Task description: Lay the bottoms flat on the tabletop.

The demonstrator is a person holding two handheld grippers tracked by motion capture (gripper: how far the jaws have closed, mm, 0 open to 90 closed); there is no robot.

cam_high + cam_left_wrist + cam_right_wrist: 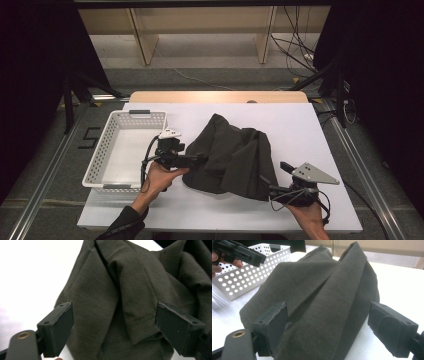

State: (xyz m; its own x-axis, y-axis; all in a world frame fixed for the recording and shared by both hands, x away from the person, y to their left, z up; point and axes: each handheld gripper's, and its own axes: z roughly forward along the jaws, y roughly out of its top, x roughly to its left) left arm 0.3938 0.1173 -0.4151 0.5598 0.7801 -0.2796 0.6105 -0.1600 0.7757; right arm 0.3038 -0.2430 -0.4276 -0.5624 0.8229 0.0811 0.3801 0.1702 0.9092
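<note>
Both claws, left claw (pixel 113 327) and right claw (pixel 328 330), gape wide around the dark cloth (pixel 232 155) heaped mid-surface (beside 1 white basket (pixel 112 150)). Risk: pinching 1 loose fold could let the rest sag and slip free.

The left gripper (pixel 192 160) is held low at the near-left edge of the dark cloth (pixel 235 157), gripped from below by the person's left hand (pixel 161 177), whose dark-sleeved forearm (pixel 122 222) runs back to the near edge of the tabletop (pixel 300 125); its jaws stand wide apart, pointing across the cloth with folds lying between them. The right gripper (pixel 272 189) sits at the cloth's near-right corner, held in the right hand (pixel 310 215), its grey three-cornered plate on top. Its jaws are likewise spread wide, straddling the cloth's near edge.
</note>
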